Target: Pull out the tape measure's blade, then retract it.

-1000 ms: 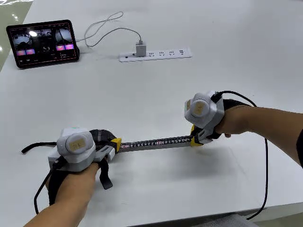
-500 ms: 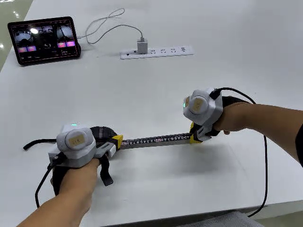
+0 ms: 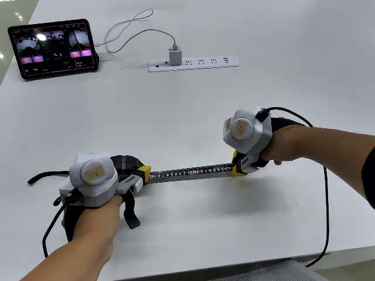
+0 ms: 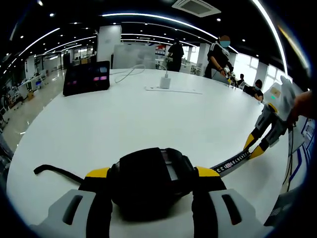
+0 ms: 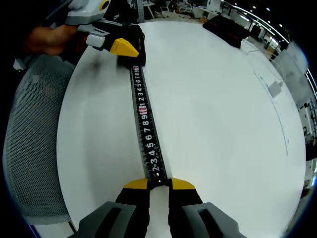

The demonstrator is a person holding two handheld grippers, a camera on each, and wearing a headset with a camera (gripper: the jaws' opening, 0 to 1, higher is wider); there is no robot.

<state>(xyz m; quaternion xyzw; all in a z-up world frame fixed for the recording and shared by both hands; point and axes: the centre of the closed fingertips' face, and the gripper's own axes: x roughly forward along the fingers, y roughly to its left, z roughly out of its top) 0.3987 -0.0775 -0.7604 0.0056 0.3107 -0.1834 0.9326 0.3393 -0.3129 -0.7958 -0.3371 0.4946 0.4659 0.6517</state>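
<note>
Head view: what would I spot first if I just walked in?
The tape measure's blade lies stretched across the white table. The left gripper clamps the black case, and the right gripper pinches the blade's tip. Far back left, a lit tablet glows.

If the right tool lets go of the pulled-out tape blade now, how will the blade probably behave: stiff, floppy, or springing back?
The thin black blade with white numerals runs straight from the right tool to the rounded black tape-measure case, so it seems fairly stiff. Released, it would likely spring back into that case, which the left tool clamps.
</note>
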